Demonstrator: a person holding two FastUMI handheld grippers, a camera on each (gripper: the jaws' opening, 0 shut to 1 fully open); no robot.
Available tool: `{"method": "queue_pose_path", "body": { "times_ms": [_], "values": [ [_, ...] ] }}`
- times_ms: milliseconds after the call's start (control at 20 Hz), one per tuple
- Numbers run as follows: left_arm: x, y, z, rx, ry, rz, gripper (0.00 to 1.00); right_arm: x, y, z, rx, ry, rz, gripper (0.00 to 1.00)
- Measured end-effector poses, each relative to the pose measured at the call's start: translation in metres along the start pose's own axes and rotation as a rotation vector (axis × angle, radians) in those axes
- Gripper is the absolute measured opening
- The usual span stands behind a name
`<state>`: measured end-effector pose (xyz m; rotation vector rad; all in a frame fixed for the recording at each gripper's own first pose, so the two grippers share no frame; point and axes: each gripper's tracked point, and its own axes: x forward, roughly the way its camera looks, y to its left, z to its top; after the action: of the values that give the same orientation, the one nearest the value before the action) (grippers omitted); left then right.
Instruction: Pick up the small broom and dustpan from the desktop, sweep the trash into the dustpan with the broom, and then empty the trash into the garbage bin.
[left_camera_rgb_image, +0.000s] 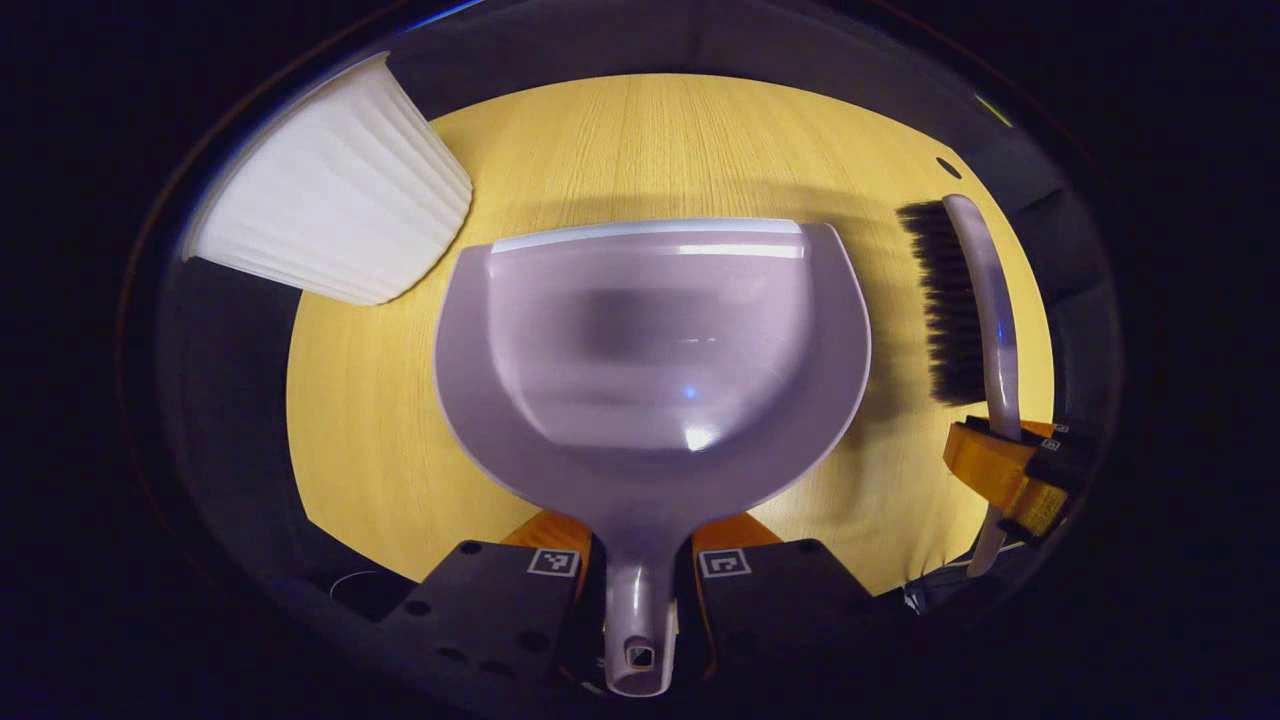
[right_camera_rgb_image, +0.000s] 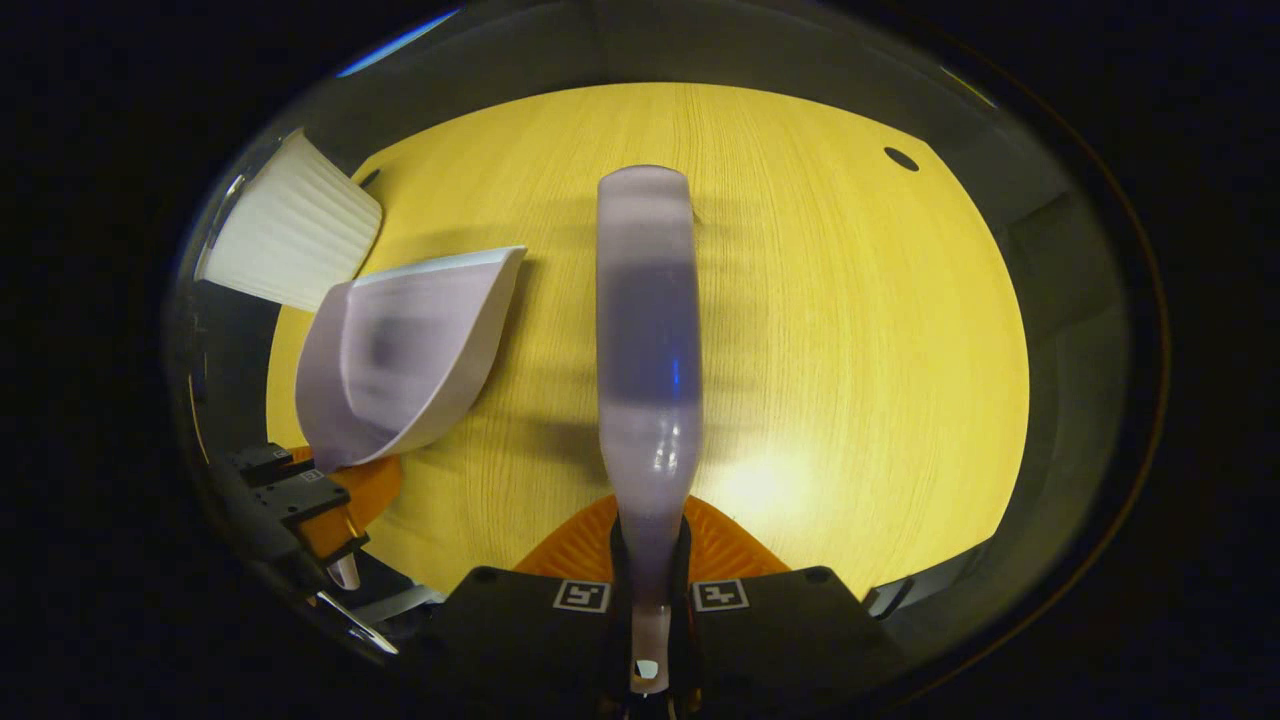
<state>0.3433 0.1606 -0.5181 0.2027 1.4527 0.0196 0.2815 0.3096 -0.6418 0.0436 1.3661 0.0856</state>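
No legible text, brand, number or label. Square coded marker tags stand on the tongs' bodies; they carry no readable characters.

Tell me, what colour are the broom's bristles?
Black bristles, best seen in the left gripper view.

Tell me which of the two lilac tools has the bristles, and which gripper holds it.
The broom: dark bristles run along its left side, gripped by the right gripper. The dustpan is a bare scoop, held by the left gripper.
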Motion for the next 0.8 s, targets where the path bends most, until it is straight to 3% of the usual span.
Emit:
{"method": "queue_pose_path", "body": {
  "times_ms": [400,800],
  "values": [
    [0.000,0.002,0.011,0.059,0.019,0.059,0.27,0.031,-0.005,-0.011,0.005,0.043,-0.037,0.16],
    [0.005,0.006,0.007,0.057,0.030,0.014,0.27,0.037,0.002,-0.024,0.010,0.052,-0.061,0.16]
  ]
}}
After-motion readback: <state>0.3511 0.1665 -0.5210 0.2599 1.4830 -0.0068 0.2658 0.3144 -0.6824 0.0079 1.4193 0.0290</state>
